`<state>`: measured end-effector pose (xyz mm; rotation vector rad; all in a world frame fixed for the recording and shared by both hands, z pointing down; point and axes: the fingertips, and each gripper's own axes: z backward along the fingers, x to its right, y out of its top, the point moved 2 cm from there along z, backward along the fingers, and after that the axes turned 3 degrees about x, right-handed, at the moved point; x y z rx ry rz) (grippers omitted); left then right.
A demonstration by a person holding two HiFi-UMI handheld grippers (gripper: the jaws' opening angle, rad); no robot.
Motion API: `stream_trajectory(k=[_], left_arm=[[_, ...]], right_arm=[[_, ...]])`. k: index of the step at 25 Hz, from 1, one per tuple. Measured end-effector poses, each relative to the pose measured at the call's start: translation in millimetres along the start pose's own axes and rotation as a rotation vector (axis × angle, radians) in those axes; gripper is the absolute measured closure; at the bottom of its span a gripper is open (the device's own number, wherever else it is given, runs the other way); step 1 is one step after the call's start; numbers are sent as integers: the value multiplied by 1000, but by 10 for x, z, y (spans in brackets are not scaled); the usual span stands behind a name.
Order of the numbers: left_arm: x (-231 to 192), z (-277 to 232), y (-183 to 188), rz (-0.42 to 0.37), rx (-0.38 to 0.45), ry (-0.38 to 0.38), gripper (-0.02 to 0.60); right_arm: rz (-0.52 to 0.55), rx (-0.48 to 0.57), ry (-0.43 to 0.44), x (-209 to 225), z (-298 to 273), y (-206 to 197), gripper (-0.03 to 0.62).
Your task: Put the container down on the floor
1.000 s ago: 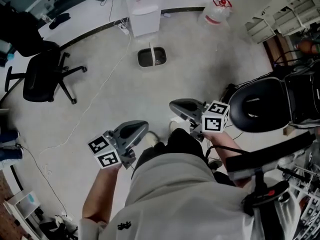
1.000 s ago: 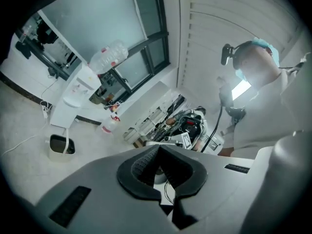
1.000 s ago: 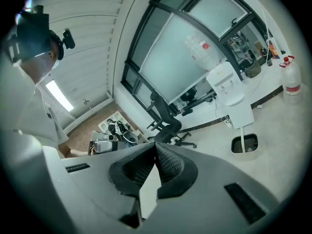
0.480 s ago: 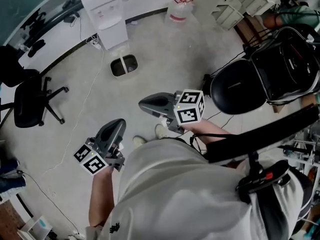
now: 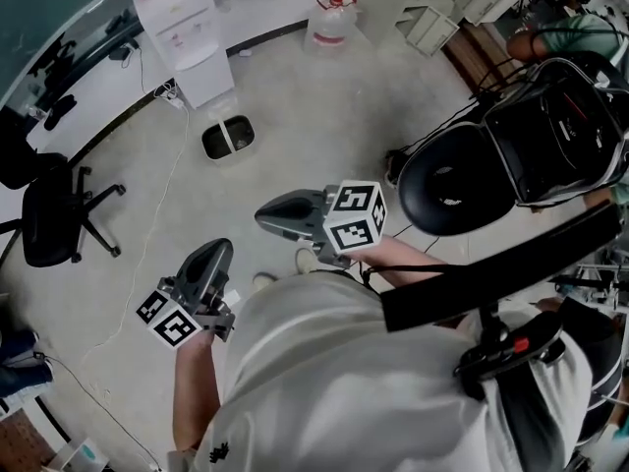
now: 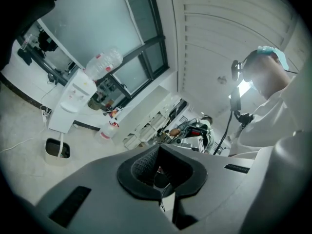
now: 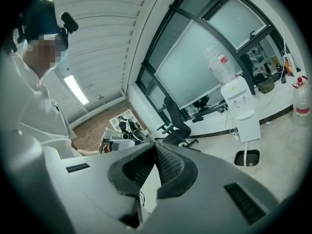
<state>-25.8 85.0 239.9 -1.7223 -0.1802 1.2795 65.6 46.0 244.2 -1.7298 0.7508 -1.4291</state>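
The left gripper point(image 5: 210, 260) and right gripper point(image 5: 271, 216), both closed on nothing, hover well apart from the handled container point(image 5: 228, 138) standing on the floor point(image 5: 324, 106); leaving it undisturbed seems wisest.

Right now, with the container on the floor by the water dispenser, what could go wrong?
The white cable trails over the floor to the person's left; a step that way could catch it. The black chair stands close to the right gripper, which could bump it in a turn. Its jaws are shut and empty.
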Motion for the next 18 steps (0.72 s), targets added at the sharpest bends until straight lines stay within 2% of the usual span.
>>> stream_trajectory(k=[18], left_arm=[[-65,66,-70,6,-16,22,572]], right_arm=[[36,-33,18,-35,-70,-30,579]])
